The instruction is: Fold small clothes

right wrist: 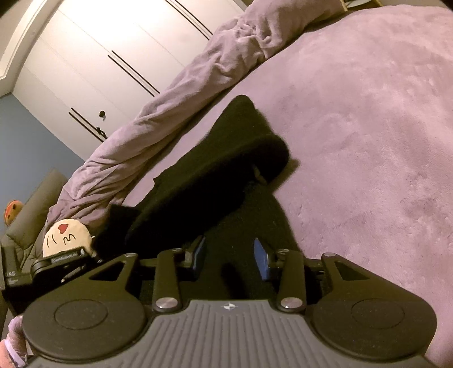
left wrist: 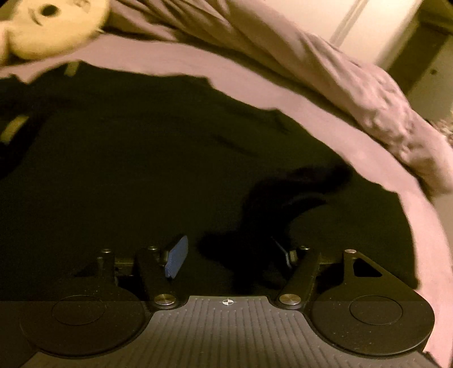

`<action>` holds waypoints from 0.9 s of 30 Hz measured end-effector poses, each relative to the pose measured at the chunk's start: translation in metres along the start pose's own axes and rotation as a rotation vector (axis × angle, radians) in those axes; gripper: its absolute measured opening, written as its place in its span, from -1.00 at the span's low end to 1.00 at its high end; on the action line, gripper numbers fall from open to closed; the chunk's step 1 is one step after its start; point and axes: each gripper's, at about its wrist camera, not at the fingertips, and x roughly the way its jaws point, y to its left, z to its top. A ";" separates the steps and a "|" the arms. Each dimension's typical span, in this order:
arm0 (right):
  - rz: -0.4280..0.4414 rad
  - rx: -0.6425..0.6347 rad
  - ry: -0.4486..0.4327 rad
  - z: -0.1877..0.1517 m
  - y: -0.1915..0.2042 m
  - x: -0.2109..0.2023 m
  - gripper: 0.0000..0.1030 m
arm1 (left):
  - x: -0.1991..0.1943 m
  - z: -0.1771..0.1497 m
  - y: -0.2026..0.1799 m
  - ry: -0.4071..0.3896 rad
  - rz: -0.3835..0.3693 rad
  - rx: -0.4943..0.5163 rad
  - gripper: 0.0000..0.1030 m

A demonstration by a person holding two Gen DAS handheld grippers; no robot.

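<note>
Left wrist view: black garment point(left wrist: 127, 169) lies spread over most of the frame's middle, on a pink-purple fleece blanket point(left wrist: 283, 93) covering the bed. Left gripper point(left wrist: 229, 256) sits at bottom centre, pointed down at the cloth; jaws approx. half open, blue pad of one finger point(left wrist: 177, 256) visible left of centre, the other finger mostly dark & hard to see. A darker raised fold of the garment runs from between the fingers up toward centre-right. Can't tell whether the pads touch it; no clamp visible. Upper left: cream round plush point(left wrist: 48, 25), blurred. Crumpled duvet point(left wrist: 382, 107) along the upper right.

Right wrist view: right gripper point(right wrist: 230, 257) at bottom centre, jaws partly open w/ a narrow gap, both blue pads showing. Black cloth lies under & between the fingers, but pads don't visibly press on it. Same garment point(right wrist: 226, 169) stretches diagonally from lower left to centre, w/ a rolled-over fold at its upper end, resting on the blanket point(right wrist: 368, 127). Left edge, low: the other gripper's black body, just beside the plush point(right wrist: 66, 236) w/ a red heart on its face. Upper left: white wardrobe doors point(right wrist: 113, 51) behind the bunched duvet point(right wrist: 158, 113).
</note>
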 end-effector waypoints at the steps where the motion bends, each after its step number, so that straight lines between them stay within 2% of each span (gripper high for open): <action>1: 0.001 -0.002 0.002 -0.001 -0.001 0.000 -0.26 | -0.002 0.001 0.005 -0.004 0.003 -0.004 0.41; 5: 0.000 -0.012 -0.003 -0.003 -0.001 0.001 -0.24 | 0.000 0.001 0.014 0.037 -0.056 -0.011 0.63; 7: 0.002 -0.008 -0.005 -0.004 -0.001 0.001 -0.22 | 0.007 0.002 0.013 0.069 -0.098 -0.035 0.83; 12: 0.007 -0.014 -0.005 -0.006 -0.002 0.000 -0.21 | 0.027 0.006 0.019 0.099 -0.123 -0.168 0.82; 14: 0.011 -0.016 -0.006 -0.007 -0.004 -0.001 -0.21 | 0.030 0.010 0.025 0.098 -0.150 -0.242 0.65; 15: 0.012 -0.016 -0.007 -0.007 -0.004 -0.001 -0.21 | 0.032 0.013 0.028 0.104 -0.166 -0.274 0.45; 16: 0.012 -0.016 -0.008 -0.007 -0.004 -0.001 -0.21 | 0.036 0.015 0.031 0.115 -0.169 -0.296 0.15; 17: 0.011 -0.016 -0.009 -0.007 -0.004 0.000 -0.21 | 0.039 0.016 0.033 0.125 -0.171 -0.309 -0.05; 18: 0.009 -0.015 -0.010 -0.007 -0.003 0.000 -0.20 | 0.046 0.017 0.037 0.149 -0.170 -0.329 -0.50; 19: 0.007 -0.015 -0.011 -0.007 -0.003 0.000 -0.20 | 0.051 0.018 0.040 0.176 -0.165 -0.352 -0.58; 22: -0.001 -0.026 -0.012 -0.007 0.001 0.000 -0.18 | 0.053 0.019 0.048 0.188 -0.212 -0.399 -0.67; 27: -0.006 -0.044 -0.023 -0.001 0.007 -0.003 -0.17 | 0.034 0.030 0.046 0.123 -0.259 -0.346 -0.69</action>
